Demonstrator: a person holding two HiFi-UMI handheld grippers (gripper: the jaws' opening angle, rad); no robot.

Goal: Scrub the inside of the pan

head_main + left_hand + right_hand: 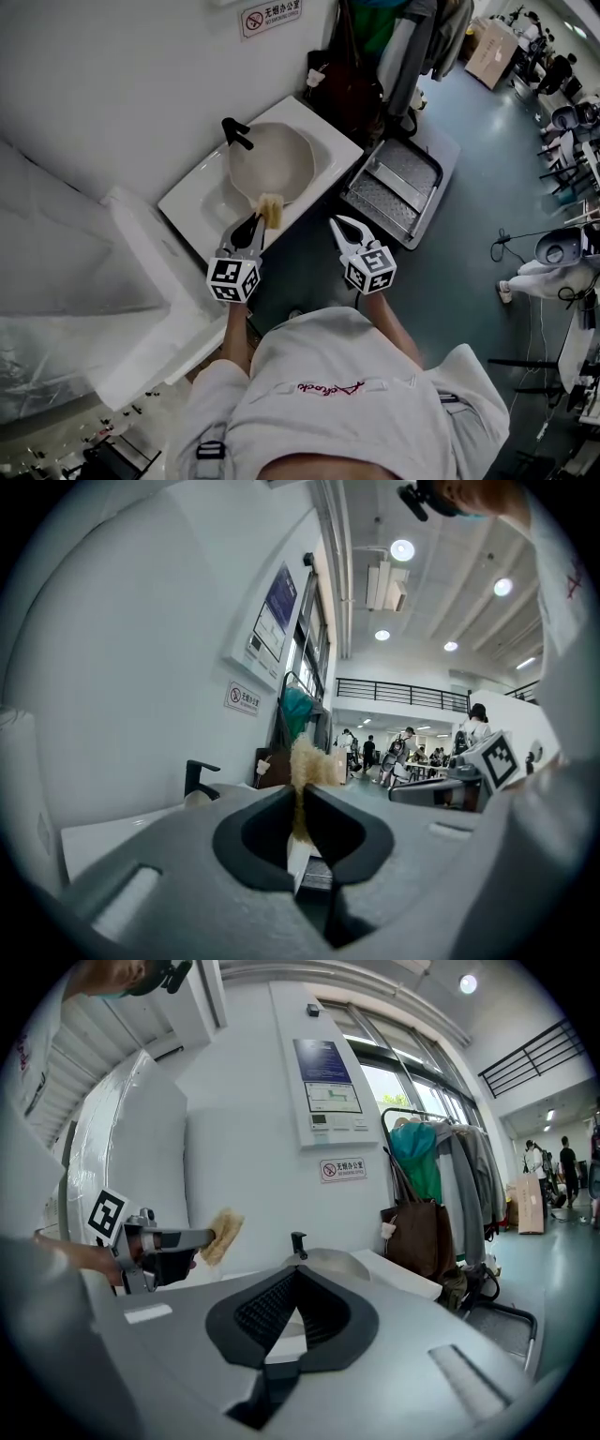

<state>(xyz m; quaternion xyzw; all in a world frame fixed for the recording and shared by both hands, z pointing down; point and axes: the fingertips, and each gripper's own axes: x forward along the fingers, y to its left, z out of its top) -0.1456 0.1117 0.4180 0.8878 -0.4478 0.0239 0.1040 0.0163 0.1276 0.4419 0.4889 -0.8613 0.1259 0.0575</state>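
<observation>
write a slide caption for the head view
Left gripper holds a sponge near the pan in the white sink; right gripper empty.

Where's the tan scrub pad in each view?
Head view: centre-left, the scrub pad sticks out of the left claw.
Left gripper view: centre, pinched between the jaws, poking above them.
Right gripper view: left of centre, at the left claw's tip.
Shared landmark: black faucet.
</observation>
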